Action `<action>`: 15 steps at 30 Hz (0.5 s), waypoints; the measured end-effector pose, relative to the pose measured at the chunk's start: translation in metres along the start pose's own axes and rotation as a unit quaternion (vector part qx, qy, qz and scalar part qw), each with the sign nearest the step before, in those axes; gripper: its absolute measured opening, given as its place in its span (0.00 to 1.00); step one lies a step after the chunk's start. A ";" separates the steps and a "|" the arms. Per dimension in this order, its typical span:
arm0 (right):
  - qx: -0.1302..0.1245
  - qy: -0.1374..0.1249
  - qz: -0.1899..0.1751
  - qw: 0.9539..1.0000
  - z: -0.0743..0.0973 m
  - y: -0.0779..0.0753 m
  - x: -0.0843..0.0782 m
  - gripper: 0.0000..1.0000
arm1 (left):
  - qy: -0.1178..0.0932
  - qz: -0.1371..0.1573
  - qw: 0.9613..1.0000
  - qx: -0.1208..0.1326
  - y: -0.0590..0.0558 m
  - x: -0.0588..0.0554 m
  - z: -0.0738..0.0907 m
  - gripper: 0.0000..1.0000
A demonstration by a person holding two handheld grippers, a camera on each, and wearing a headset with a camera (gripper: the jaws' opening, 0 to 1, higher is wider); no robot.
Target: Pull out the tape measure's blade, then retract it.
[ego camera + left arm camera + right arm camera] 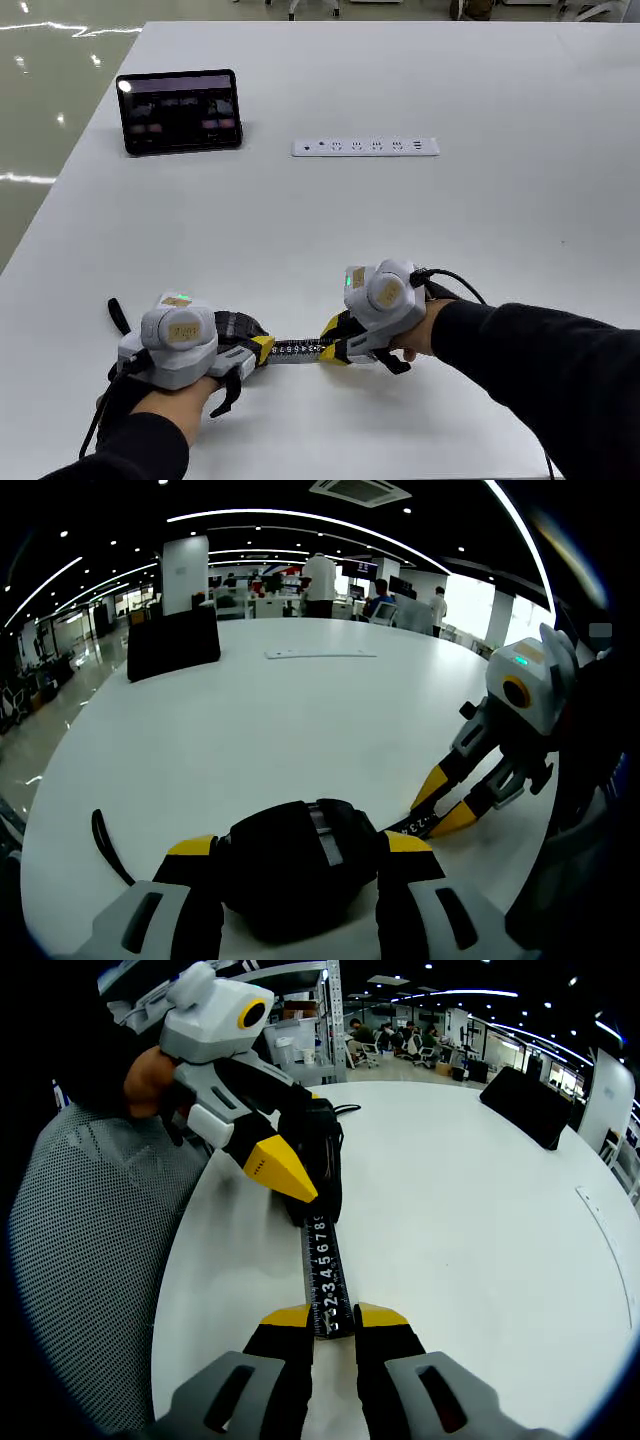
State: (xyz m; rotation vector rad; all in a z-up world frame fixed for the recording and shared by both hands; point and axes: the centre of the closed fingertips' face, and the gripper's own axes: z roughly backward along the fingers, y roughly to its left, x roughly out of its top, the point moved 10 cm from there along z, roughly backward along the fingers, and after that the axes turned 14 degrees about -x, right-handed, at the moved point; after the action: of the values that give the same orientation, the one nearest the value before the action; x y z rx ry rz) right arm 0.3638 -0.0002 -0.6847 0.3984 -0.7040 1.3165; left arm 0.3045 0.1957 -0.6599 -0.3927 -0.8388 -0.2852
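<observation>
Gripping with both hands, I have my left gripper clenched around the black case of the tape measure at the near left of the white table. In the left gripper view its yellow-tipped jaws press against either side of the case. My right gripper sits just to the right and pinches the end of the blade. In the right gripper view the numbered strip runs from between the closed jaw tips straight to the case, and only a short length is drawn out.

A black strap trails from the case towards the left edge of the table. Far off on the left stands a dark tablet, propped up, and a white power strip lies flat to its right — both well apart from the tape.

The tabletop is matte and plain. Beyond its left edge the glossy floor mirrors the ceiling lights. The gripper views show a large open office with rows of spotlights and people at distant desks. The grey mesh beside the table is probably a chair back — too warped to be certain.
</observation>
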 end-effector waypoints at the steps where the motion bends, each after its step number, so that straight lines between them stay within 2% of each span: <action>1: 0.000 0.000 0.001 1.000 -0.001 0.000 0.000 0.11 | 0.000 0.000 1.000 0.000 0.000 0.000 0.000 0.58; 15: 0.001 -0.001 -0.003 1.000 -0.006 0.004 0.006 0.11 | 0.000 -0.001 1.000 -0.001 0.001 0.000 -0.001 0.58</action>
State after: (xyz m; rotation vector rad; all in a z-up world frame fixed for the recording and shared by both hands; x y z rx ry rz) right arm 0.3621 0.0091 -0.6851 0.4035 -0.7038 1.3116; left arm 0.3052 0.1960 -0.6605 -0.3937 -0.8392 -0.2885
